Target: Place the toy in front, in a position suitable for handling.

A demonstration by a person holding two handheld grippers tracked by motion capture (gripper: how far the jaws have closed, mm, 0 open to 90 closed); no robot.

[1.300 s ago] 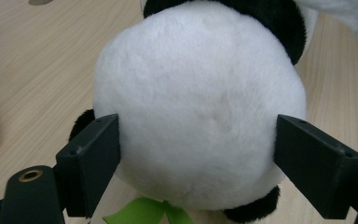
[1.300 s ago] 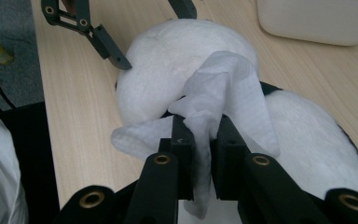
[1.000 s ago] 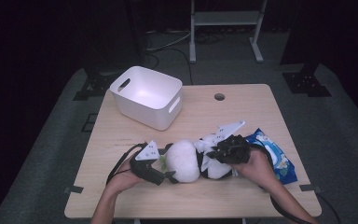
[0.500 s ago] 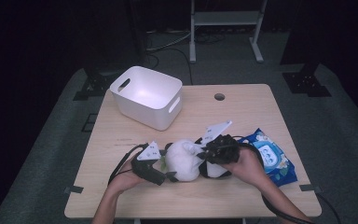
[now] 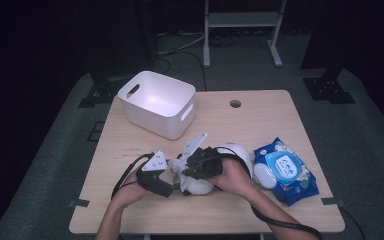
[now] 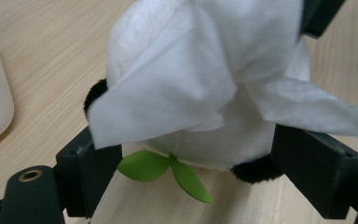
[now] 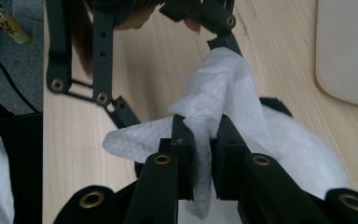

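Nearest the person, both hands work over a white plush toy (image 5: 200, 184) lying on the wooden table (image 5: 260, 125) near its front edge. The left gripper (image 5: 172, 181) holds the toy steady, its jaws set fairly wide and pressed against the toy's sides; in the left gripper view the black pads (image 6: 89, 172) bracket the soft body, with a green felt leaf (image 6: 168, 170) poking out underneath. The right gripper (image 5: 192, 167) pinches a white wet wipe (image 7: 214, 107) between nearly closed jaws.

Compared with a second ago, the right gripper has slid leftward across the toy toward the left gripper, dragging the wipe over the plush, while the left hand has kept its place. I judge this to be a wiping stroke under way, with the cleaning still in progress.

The high view hides the wipe under the hands; the right gripper view shows it clamped and draped over the fur, and the left gripper view shows its folds covering the toy's top. Farther right lie a small white lid-like piece (image 5: 265, 176) and a blue pack of wipes (image 5: 286, 170). Farther back stands a white bin (image 5: 157, 102).
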